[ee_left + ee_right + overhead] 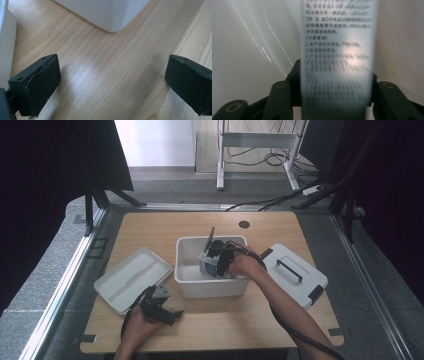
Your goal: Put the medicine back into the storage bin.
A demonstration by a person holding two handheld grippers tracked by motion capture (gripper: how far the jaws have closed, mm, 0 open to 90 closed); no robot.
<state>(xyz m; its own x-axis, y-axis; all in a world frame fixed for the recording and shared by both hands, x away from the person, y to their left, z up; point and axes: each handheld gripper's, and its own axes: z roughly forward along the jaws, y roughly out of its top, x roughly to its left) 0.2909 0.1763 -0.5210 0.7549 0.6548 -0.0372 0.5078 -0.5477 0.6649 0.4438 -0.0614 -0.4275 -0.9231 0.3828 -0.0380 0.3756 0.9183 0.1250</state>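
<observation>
1. The right gripper (216,256) reached into the white bin (192,287) at the centre of the high view.
2. A printed pack (337,60) stood between its jaws in the right gripper view; whether the pads pressed it could not be told.
3. The left gripper (165,312) rested at the lower left on the counter (235,320), jaws wide apart and empty.
4. A tray (131,277) lay at the left, a lid (295,272) at the right.
</observation>
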